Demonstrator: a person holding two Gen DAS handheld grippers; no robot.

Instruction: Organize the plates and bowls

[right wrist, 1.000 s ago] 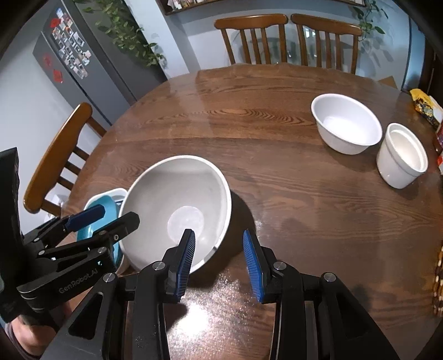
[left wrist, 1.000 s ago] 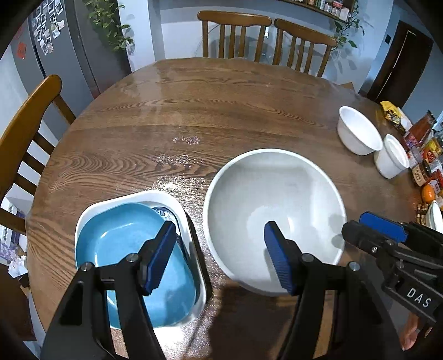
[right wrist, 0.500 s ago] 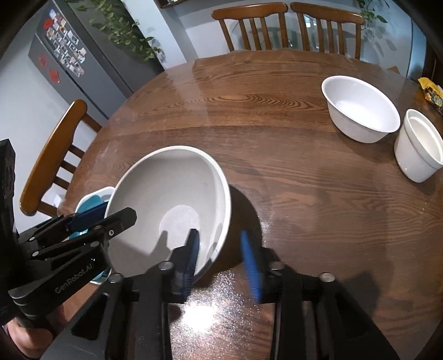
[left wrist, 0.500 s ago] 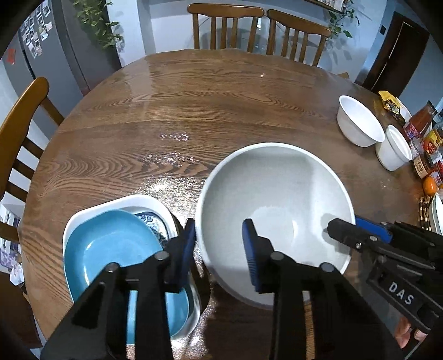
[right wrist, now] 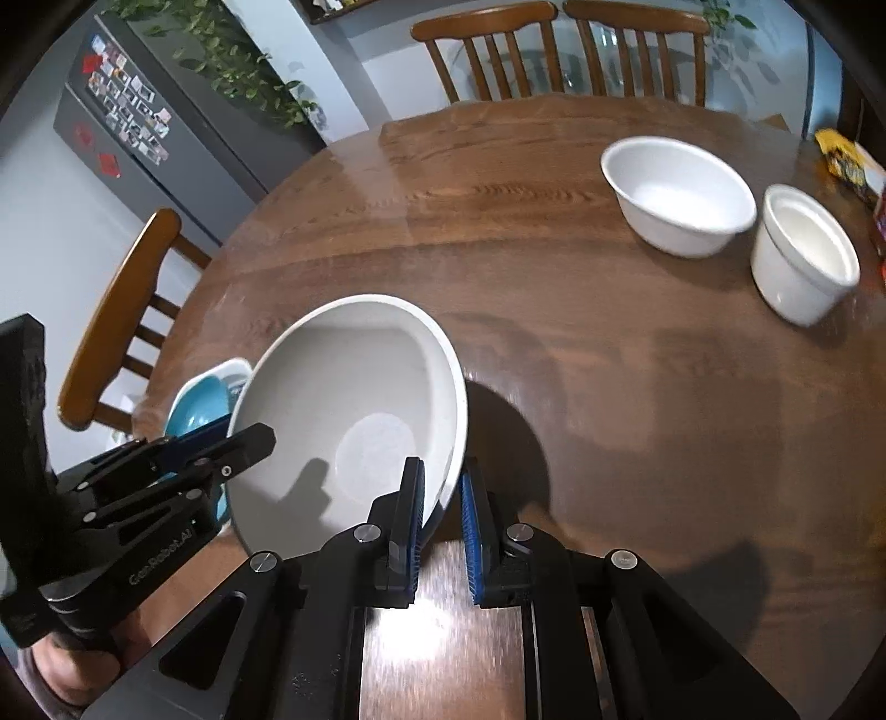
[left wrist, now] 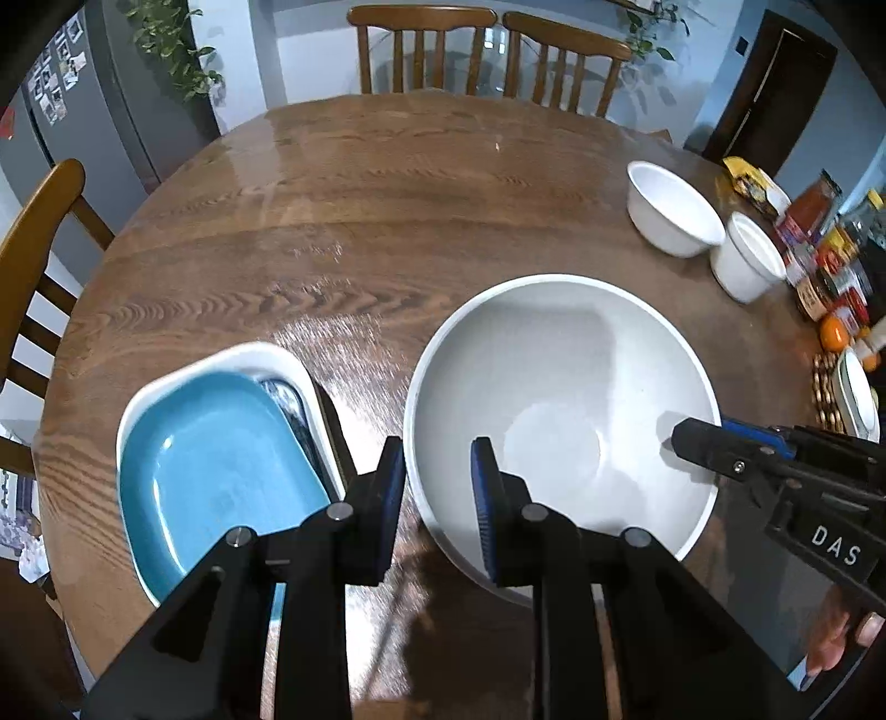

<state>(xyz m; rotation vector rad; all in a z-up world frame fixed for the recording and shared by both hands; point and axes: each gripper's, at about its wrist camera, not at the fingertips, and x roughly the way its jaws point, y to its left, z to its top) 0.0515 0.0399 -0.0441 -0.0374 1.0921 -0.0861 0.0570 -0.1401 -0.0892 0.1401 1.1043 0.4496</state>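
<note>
A large white bowl (left wrist: pixel 559 404) sits tilted near the table's front edge; it also shows in the right wrist view (right wrist: pixel 354 410). My left gripper (left wrist: pixel 437 487) is shut on its near-left rim. My right gripper (right wrist: pixel 443 515) is shut on its right rim, and shows as a black tool (left wrist: pixel 775 465) in the left wrist view. A blue dish (left wrist: pixel 216 465) lies stacked in a white dish (left wrist: pixel 266 354) just left of the bowl. Two smaller white bowls (right wrist: pixel 678 196) (right wrist: pixel 803 260) stand at the far right.
The round wooden table (left wrist: pixel 387 221) has chairs at the back (left wrist: pixel 487 50) and at the left (left wrist: pixel 33 232). Jars, packets and an orange (left wrist: pixel 830 277) crowd the right edge. A grey fridge (right wrist: pixel 155 138) stands beyond the table on the left.
Both grippers have closed from open onto the large bowl's rim, one on each side. The bowl now tilts up on its right side.
</note>
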